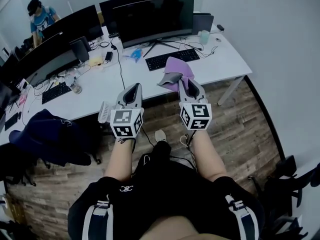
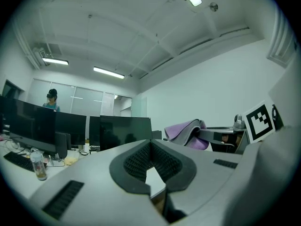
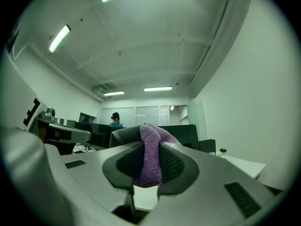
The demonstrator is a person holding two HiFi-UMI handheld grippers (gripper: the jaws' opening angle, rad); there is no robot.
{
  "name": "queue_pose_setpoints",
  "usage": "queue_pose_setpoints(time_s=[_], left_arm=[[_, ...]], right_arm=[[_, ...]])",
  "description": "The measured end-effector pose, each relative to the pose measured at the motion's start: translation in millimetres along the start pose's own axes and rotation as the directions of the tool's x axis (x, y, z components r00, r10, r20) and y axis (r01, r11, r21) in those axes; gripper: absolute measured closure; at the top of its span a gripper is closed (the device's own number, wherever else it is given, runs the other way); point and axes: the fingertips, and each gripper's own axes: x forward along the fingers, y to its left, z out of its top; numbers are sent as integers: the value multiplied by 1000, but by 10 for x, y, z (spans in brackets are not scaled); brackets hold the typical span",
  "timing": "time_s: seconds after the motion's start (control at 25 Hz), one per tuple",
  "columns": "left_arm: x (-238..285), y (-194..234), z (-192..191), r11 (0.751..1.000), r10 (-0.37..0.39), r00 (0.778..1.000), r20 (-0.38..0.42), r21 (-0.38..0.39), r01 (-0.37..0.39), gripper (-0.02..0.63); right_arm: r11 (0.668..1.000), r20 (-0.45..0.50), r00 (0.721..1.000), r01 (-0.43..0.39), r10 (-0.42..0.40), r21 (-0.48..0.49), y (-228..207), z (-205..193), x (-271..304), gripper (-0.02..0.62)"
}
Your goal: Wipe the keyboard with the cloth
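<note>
A black keyboard point(image 1: 172, 59) lies on the white desk point(image 1: 225, 64), in front of a wide dark monitor point(image 1: 155, 19). My right gripper point(image 1: 186, 82) hovers over the desk's near edge, just short of the keyboard, and is shut on a purple and grey cloth point(image 1: 177, 72). In the right gripper view the cloth point(image 3: 150, 159) is pinched between the jaws of the right gripper point(image 3: 149, 142) and folds over their tips. My left gripper point(image 1: 134, 90) hangs beside it to the left, shut, with nothing in it. The left gripper view shows the left gripper point(image 2: 151, 143) with its jaws together and the cloth point(image 2: 186, 131) off to the right.
More monitors point(image 1: 55, 44) and a second keyboard point(image 1: 56, 91) crowd the desk's left part, with cables and a small bottle point(image 2: 40, 166). A person point(image 1: 40, 19) stands at the far left. A dark jacket point(image 1: 47, 136) lies on a chair. A plastic cup point(image 1: 203, 36) stands right of the keyboard.
</note>
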Motion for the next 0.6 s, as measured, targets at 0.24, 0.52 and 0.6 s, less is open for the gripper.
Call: queue_pose_setpoints(time_s=[0.24,0.52,0.6], left_arm=[[455,272,-57,999,45,999,9,-4,-45,594],[1251,559,-130,998,55,998,10,-40,-55,594],[1518,651,-154,998,56,998,9,-33,-56,594]], right_arm=[[1000,13,1000,-22,22,-7,-197,-77,518,499],[999,10,999,-43,43,-2,-560,-201,1309,499],[999,11,999,-47,47,-2,-669,-240,1573,499]])
